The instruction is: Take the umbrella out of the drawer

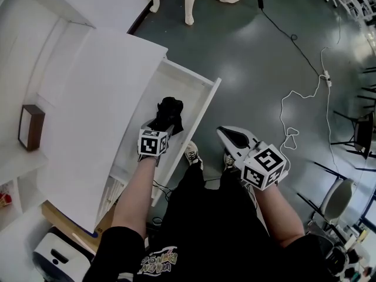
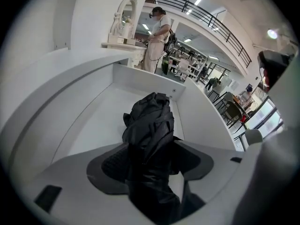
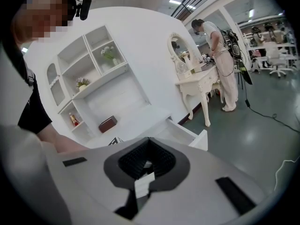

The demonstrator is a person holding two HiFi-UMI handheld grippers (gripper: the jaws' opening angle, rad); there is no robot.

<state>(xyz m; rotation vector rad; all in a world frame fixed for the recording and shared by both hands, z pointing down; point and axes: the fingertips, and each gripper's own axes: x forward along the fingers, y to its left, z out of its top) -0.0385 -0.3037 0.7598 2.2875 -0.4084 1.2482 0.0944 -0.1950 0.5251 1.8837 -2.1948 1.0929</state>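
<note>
Left gripper view alone: black umbrella [image 2: 149, 125] between wide-parted jaws

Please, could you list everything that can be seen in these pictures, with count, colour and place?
umbrella: one, black, in the open drawer
drawer: one, white, pulled out
box: one, brown, on the left shelf
cables: two, white and black, on the grey floor
dressing table: one, white, beyond the drawer
bystander: one, light clothes, at the dressing table
left gripper: one, white, open around the umbrella
right gripper: one, white, shut, empty, right of the drawer
</note>
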